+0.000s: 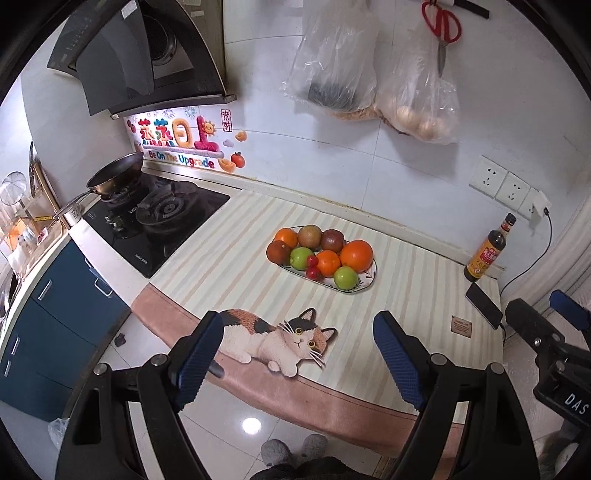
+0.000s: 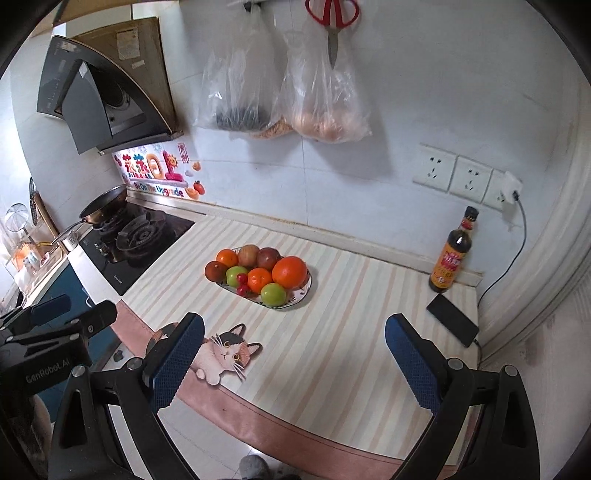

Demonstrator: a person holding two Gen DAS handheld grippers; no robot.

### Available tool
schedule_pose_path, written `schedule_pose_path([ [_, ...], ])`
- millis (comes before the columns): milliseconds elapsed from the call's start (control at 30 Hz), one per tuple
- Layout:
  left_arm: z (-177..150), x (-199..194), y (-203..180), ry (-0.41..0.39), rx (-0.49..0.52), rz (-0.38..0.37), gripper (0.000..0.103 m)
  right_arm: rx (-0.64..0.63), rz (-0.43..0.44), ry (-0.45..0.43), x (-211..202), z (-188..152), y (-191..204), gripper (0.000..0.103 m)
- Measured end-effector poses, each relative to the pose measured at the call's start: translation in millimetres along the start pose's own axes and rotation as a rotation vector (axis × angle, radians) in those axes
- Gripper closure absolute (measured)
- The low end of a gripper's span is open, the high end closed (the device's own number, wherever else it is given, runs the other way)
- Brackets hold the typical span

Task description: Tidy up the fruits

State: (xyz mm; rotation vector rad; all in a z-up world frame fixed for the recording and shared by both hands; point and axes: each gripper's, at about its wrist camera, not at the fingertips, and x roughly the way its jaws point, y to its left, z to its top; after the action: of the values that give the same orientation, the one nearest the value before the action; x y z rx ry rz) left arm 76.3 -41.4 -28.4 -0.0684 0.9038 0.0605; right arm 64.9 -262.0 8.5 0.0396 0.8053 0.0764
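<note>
Spread fingers point(image 1: 207, 354) above counter edge point(image 1: 295, 384)

Fruit-filled plate point(image 1: 369, 282) on striped counter point(image 1: 406, 302)

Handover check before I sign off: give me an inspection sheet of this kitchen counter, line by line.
Surface: counter under a striped mat with a cat picture at its front edge.
Job's things: fruit plate mid-mat, holding oranges, green fruits, brownish fruits and small red ones; none seen off the plate.
Clutter: sauce bottle and phone at the right end.
Grippers: left claw and right claw both open, empty, above the counter's front edge.
Cables: charger cable from wall socket down to the phone.
Surroundings: hob with pan, hood, two hanging bags, scissors on the wall.
</note>
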Motion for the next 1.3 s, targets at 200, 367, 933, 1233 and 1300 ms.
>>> schedule_pose_path([
  [200, -4.7, -22.8, 3.8, -0.048, -0.008, 0.009, 0.02, -0.013, 0.008, -0.01, -20.2, -6.1, 5.2, 0.002],
  [367, -8.6, -30.8, 6.5, -0.057, -0.008, -0.004, 0.02, -0.005, 0.006, -0.016, -24.8, -6.8, 6.0, 0.002],
  [933, -0.1, -9.1, 7.3, -0.074, 0.004, 0.033, 0.003, -0.006, 0.032, -0.029, 7.8, 1.1, 7.7, 0.002],
  [1233, 10.9, 40.7, 13.0, -0.003, -0.013, 0.066, 0.003, 0.003, 0.022, 0.016, 61.4, 11.8, 7.2, 0.002],
  [1300, 11.6, 49.0, 11.2, -0.001, 0.0, 0.084, 0.003, 0.0, 0.016, 0.035, 75.0, 13.0, 7.7, 0.002],
])
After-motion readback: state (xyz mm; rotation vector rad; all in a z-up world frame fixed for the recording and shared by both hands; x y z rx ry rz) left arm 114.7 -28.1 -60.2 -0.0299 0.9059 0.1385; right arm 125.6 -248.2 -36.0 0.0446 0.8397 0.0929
